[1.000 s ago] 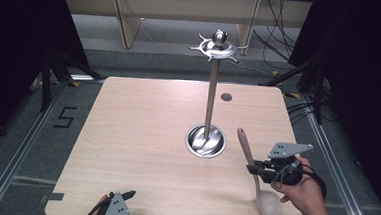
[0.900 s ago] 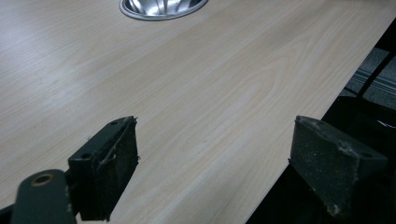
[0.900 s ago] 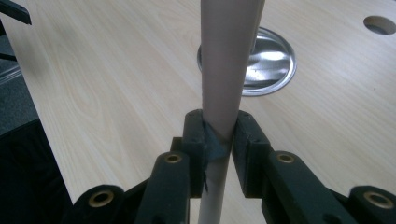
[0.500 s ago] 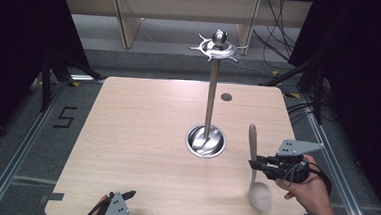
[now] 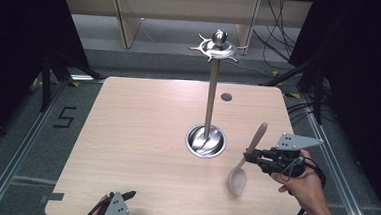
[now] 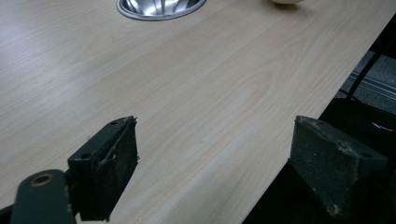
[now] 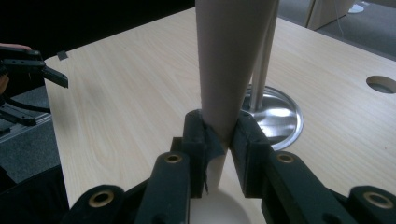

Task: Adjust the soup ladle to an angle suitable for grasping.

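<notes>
Right gripper (image 5: 249, 155) is clamping the pale wooden spoon (image 5: 245, 161), likely heading for the chrome hook stand (image 5: 211, 88) ahead; left gripper (image 5: 132, 208) is idling open.

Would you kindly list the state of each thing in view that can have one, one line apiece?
Spoon: held by its handle, tilted, bowl low by the table, handle end up.
Right gripper: shut on the spoon handle.
Left gripper: open, holding nothing, at the table's near edge.
Metal stand: upright on its round base, nothing hanging from its top hooks.
Table: bears the stand.
</notes>
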